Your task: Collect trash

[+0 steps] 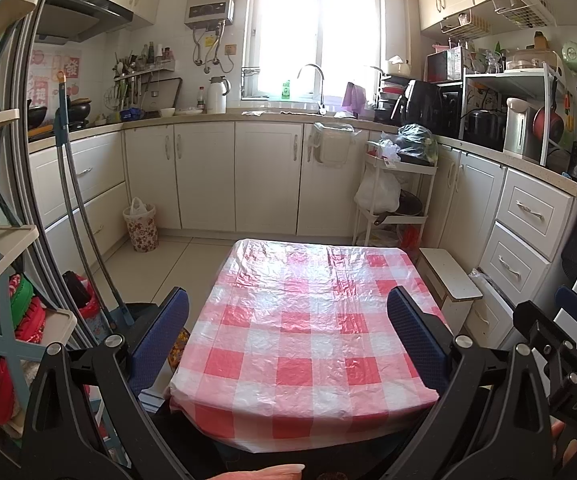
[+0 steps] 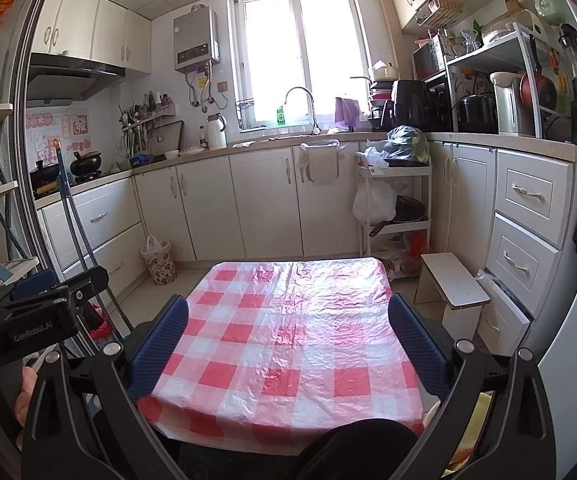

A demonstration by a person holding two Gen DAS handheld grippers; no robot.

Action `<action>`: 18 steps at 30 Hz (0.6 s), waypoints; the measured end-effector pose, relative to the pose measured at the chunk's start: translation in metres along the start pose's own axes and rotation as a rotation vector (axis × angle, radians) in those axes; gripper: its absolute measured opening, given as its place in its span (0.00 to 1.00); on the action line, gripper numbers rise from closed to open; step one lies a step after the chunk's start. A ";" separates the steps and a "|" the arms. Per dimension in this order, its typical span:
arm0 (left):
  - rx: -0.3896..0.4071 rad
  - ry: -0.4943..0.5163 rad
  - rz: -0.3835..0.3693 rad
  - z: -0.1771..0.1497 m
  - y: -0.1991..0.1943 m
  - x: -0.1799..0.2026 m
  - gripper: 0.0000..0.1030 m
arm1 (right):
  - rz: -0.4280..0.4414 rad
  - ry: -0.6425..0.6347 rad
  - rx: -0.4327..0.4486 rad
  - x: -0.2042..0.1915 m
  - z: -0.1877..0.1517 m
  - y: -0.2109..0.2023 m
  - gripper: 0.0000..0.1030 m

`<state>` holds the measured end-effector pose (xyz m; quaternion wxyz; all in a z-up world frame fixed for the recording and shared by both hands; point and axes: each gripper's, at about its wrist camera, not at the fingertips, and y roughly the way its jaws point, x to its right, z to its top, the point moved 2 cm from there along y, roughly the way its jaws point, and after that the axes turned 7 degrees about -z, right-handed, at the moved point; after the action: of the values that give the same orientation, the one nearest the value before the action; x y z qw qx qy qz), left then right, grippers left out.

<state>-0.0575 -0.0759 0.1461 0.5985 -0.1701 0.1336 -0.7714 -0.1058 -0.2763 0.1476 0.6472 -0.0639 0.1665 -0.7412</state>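
Above the red-and-white checked plastic-covered tabletop (image 1: 296,320): left gripper (image 1: 288,344) and right gripper (image 2: 288,344), blue-padded fingers (image 2: 160,344) spread wide, both empty; floral-patterned waste basket (image 2: 159,259) on floor beyond, by cabinets.

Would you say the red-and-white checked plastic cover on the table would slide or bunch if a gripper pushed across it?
The checked plastic cover looks thin and crinkled, so it would probably bunch. Its glossy sheen suggests it is slippery. Its edges hang loose over the table, so it may shift.
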 end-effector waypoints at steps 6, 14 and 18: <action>-0.012 -0.002 0.009 -0.001 0.005 -0.003 0.93 | 0.002 -0.016 -0.006 0.001 0.002 0.006 0.93; -0.076 -0.023 0.025 -0.012 0.033 -0.019 0.93 | -0.028 -0.060 -0.086 0.021 0.011 0.058 0.93; -0.113 -0.024 0.038 -0.014 0.053 -0.024 0.93 | -0.037 -0.076 -0.184 0.030 0.008 0.101 0.93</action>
<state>-0.0115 -0.0658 0.1089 0.6039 -0.2104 0.1729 -0.7491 -0.0136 -0.3181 0.1180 0.6305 -0.1540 0.2079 -0.7318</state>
